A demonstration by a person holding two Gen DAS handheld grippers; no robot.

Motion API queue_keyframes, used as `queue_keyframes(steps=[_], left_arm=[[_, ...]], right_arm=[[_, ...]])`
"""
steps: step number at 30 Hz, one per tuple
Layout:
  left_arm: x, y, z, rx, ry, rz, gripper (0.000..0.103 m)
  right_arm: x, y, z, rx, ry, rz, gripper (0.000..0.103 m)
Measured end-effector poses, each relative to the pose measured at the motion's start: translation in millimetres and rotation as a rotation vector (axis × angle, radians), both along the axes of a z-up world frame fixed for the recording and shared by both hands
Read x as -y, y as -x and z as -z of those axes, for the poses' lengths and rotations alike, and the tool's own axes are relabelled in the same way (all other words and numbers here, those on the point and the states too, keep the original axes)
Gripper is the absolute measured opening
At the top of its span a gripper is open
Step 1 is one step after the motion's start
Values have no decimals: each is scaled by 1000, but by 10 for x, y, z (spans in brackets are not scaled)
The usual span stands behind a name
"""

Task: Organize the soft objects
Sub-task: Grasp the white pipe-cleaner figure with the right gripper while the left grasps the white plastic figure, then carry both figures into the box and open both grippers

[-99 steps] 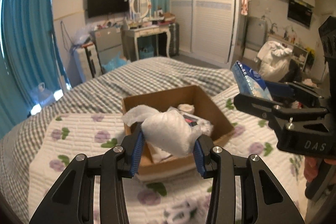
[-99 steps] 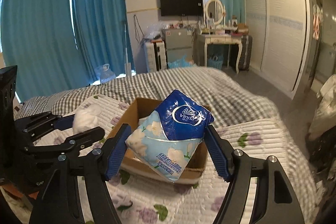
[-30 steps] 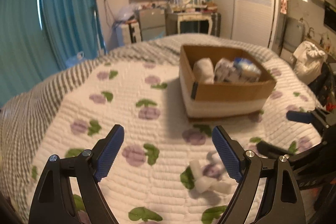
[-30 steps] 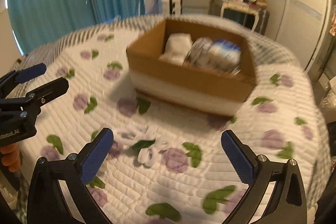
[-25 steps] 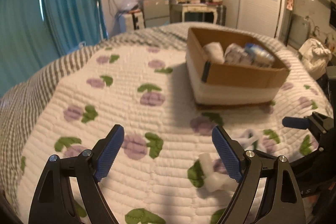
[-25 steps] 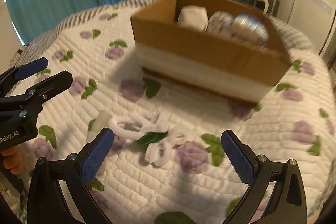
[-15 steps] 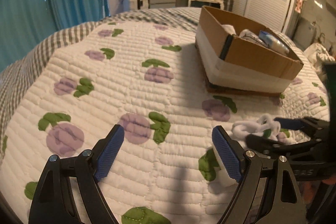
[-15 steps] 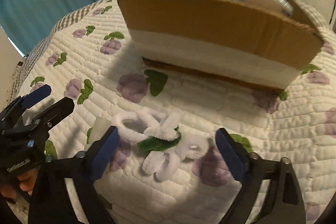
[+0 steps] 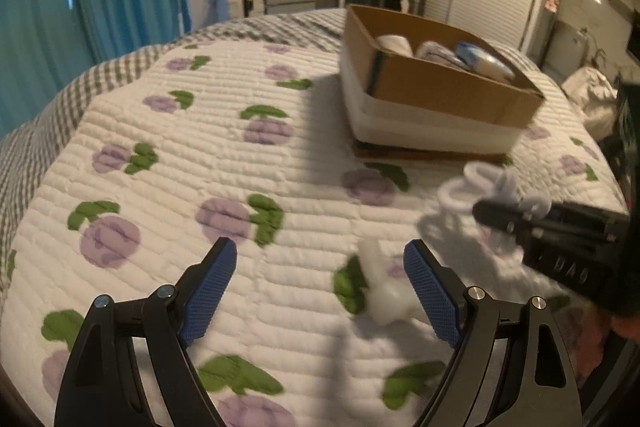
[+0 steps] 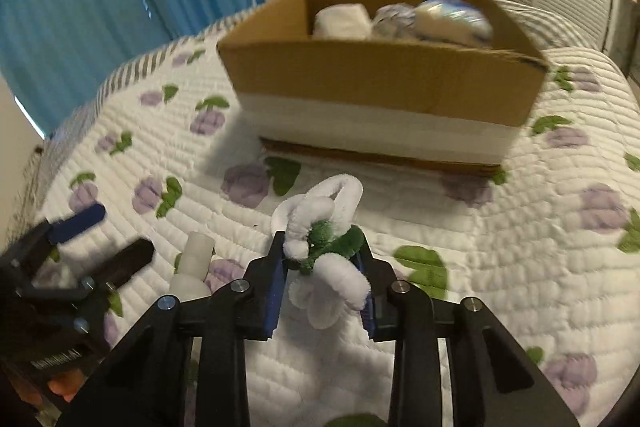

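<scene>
While the white and green pipe-cleaner flower [image 10: 326, 251] is pinched between the pads of the right gripper [image 10: 322, 259], its loops sticking up and forward past the fingertips, the piece left on the quilt [image 9: 180, 155] is the small white soft roll [image 9: 380, 285]. It lies just inside the right finger of the left gripper [image 9: 320, 291], off-centre, with its long axis running roughly near to far and tilted a little left at the far end. That gripper's jaws are spread wide and hold nothing, so I judge it the nearer one for the roll; it would need a shift to the right to centre it. Farther off and to the right stands the cardboard box [image 9: 436, 95], already holding a white bundle and tissue packs. From the right wrist view the box lies straight ahead, beyond the held flower.
</scene>
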State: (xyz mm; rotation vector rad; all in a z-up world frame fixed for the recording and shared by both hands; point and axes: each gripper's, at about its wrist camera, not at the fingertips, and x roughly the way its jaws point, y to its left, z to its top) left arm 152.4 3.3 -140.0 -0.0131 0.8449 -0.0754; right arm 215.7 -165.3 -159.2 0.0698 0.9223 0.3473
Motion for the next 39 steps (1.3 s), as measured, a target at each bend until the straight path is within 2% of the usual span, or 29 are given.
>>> queue_keyframes(steps=[4, 8, 13, 15, 16, 17, 20, 26, 34, 39], left_arm=[[199, 108, 58, -29, 35, 84, 87], [371, 129, 194, -68, 24, 139, 87], [415, 10, 380, -110, 10, 142, 84], [386, -31, 413, -113, 28, 139, 83], [366, -47, 427, -114, 42, 137, 78], [356, -53, 432, -115, 51, 138, 68], [339, -49, 447, -127, 66, 136, 54], [315, 24, 371, -119, 72, 128, 36], [325, 175, 144, -76, 81, 137, 35], [392, 289, -140, -5, 57, 151, 35]], right_arm=[[143, 165, -108, 20, -6, 12, 31], [211, 283, -91, 15, -14, 10, 31], [198, 309, -67, 19, -20, 7, 31], [177, 308, -49, 16, -16, 0, 31], [166, 305, -43, 15, -15, -2, 31], [157, 302, -36, 13, -14, -7, 31], [156, 302, -24, 9, -18, -11, 31], [172, 324, -46, 16, -25, -5, 31], [212, 506, -188, 41, -28, 5, 31], [256, 674, -415, 87, -8, 8, 31]])
